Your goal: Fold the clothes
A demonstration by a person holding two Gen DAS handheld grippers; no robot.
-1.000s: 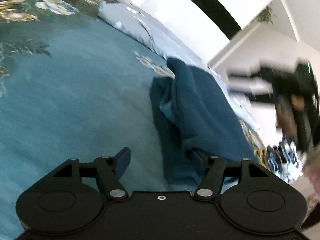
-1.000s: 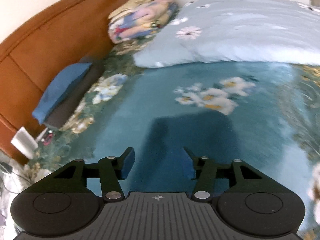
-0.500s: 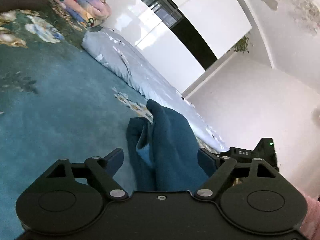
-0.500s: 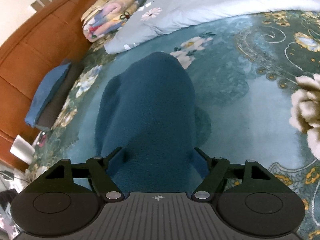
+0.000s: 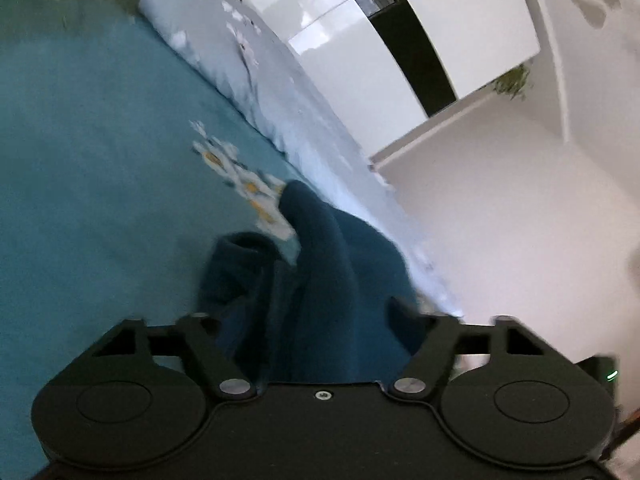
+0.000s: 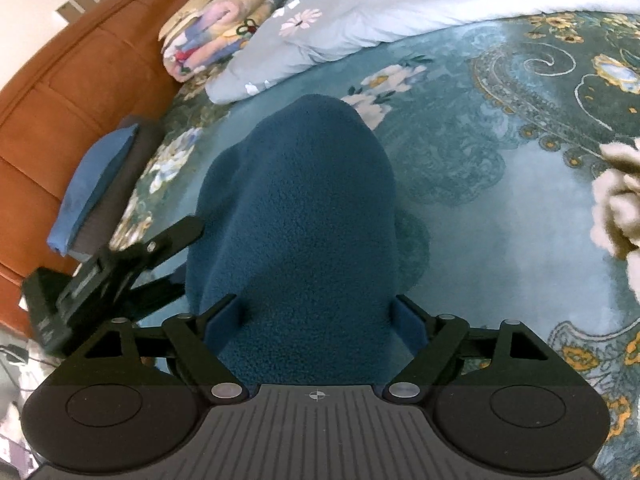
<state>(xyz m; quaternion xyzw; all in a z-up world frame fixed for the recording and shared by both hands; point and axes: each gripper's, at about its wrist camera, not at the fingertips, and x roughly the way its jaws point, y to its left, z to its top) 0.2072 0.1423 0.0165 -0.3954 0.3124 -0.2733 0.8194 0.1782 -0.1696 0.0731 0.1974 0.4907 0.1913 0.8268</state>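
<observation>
A second ago the right tongs (image 6: 316,320) framed only bedspread; now the dark blue fleece garment (image 6: 296,216) fills their wide gap. The left tongs (image 5: 308,320) straddle its bunched folds, and have entered the right view's lower left.

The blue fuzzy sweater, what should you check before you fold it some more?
1. Right gripper around the blue fleece garment: ok, fabric fills the wide-spread fingers.
2. Right grip actually pinching: cannot tell.
3. Left gripper has fabric between its fingers: ok, though that view is blurred.
4. Garment lying flat on the teal floral bedspread: not ok, it is bunched into a hump.
5. Landing space beside the garment: ok, bare bedspread to the right.
6. Light blue duvet apart from the garment: ok.
</observation>
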